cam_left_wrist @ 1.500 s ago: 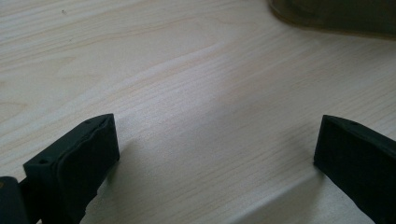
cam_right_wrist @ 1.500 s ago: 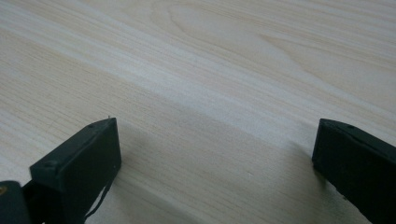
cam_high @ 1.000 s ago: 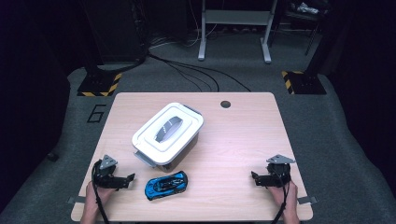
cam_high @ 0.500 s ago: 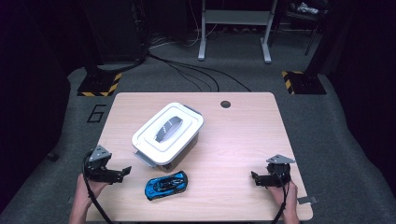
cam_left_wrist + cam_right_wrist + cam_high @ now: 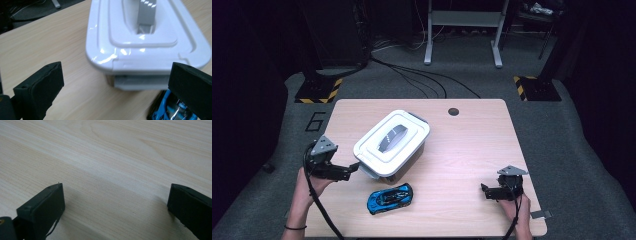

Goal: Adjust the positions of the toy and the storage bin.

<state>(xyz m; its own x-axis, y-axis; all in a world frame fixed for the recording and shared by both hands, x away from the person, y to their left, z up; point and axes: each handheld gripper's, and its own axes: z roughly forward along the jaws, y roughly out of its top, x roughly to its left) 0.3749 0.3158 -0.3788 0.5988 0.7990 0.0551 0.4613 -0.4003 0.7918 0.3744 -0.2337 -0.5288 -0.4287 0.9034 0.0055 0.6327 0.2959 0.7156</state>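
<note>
A white lidded box with a grey handle stands left of the table's middle; the left gripper view has its near end close up, with the side latch facing the camera. My left gripper is open, its jaws spread wide, right at the box's near left corner with nothing between them. A blue toy car lies in front of the box, and its edge peeks out by the right jaw. Low over bare wood at the front right, my right gripper stands open.
The wooden table has a dark cable hole near its far edge. Beyond it are a grey floor, cables, yellow-black striped feet and a metal stand.
My left gripper has swung out to the left, then risen and moved forward to the box's near left corner. The right gripper, the box and the car have stayed put.
</note>
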